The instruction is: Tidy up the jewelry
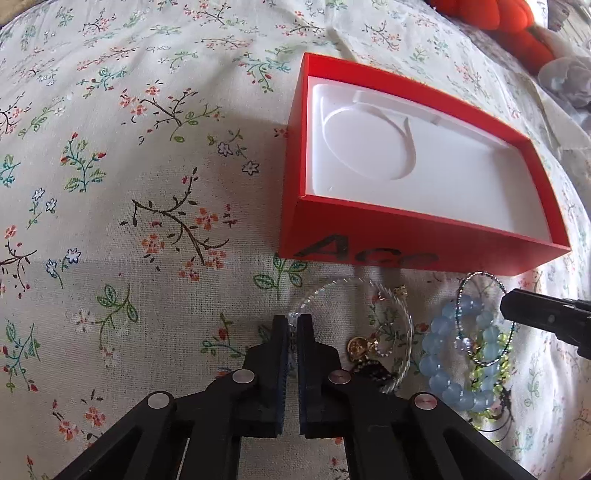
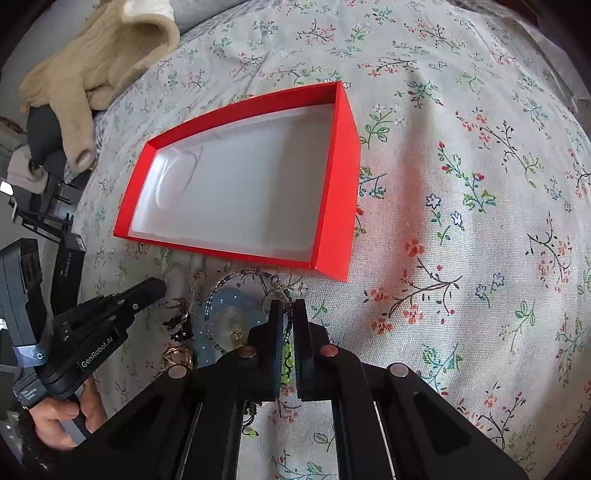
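Note:
An open red box (image 1: 399,236) with a white moulded liner lies on the floral cloth; it also shows in the right wrist view (image 2: 336,192). A heap of jewelry lies in front of it: a clear bead bracelet (image 1: 332,288), a pale blue bead bracelet (image 1: 439,354), a thin teal beaded loop (image 1: 480,277), yellow-green beads (image 1: 498,391) and gold pieces (image 1: 358,345). My left gripper (image 1: 293,321) is shut on the clear bead bracelet at the heap's left edge. My right gripper (image 2: 288,308) is shut on the yellow-green bead bracelet (image 2: 287,363) at the heap's right edge.
The floral cloth (image 1: 129,184) covers the whole surface. An orange plush (image 1: 491,22) lies beyond the box. Beige knitwear (image 2: 96,62) and dark gear (image 2: 40,266) sit off the cloth's left edge in the right wrist view.

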Action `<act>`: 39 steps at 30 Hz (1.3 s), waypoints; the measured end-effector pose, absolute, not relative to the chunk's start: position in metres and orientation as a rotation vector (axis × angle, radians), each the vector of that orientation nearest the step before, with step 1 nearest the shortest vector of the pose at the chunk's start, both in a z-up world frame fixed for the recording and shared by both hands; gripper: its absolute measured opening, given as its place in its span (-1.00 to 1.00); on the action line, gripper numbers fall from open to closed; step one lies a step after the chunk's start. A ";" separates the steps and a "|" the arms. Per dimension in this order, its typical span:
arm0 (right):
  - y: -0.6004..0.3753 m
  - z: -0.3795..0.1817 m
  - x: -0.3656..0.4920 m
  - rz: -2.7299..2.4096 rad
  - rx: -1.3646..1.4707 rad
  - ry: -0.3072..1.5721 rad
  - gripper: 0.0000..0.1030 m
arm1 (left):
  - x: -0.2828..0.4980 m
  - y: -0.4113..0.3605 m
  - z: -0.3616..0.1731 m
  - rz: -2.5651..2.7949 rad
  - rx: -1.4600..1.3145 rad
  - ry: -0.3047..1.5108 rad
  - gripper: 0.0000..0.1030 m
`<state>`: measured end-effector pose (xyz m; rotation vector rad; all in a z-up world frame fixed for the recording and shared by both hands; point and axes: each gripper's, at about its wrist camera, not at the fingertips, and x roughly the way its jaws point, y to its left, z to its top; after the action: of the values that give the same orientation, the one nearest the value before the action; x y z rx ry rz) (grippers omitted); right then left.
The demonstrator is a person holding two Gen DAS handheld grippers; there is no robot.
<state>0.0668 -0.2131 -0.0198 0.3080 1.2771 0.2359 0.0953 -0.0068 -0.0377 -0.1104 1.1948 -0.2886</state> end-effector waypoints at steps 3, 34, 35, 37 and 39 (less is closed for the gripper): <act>-0.213 -0.012 0.062 0.243 0.302 1.253 -0.91 | 0.093 -0.004 -0.032 -0.287 -0.126 1.180 -1.00; -0.235 0.051 0.056 0.218 0.377 1.034 -0.91 | 0.078 -0.008 0.064 -0.435 -0.322 0.866 -1.00; -0.235 0.051 0.057 0.214 0.378 1.031 -0.91 | 0.081 -0.010 0.065 -0.447 -0.344 0.864 -1.00; -0.236 0.051 0.059 0.205 0.377 1.026 -0.91 | 0.085 -0.016 0.066 -0.462 -0.369 0.860 -1.00; -0.237 0.050 0.061 0.196 0.376 1.022 -0.91 | 0.088 -0.023 0.068 -0.484 -0.387 0.850 -1.00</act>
<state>0.0613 -0.2372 0.0499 0.3756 1.0218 0.1963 0.0879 -0.0228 0.0677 -0.3866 0.8502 -0.4838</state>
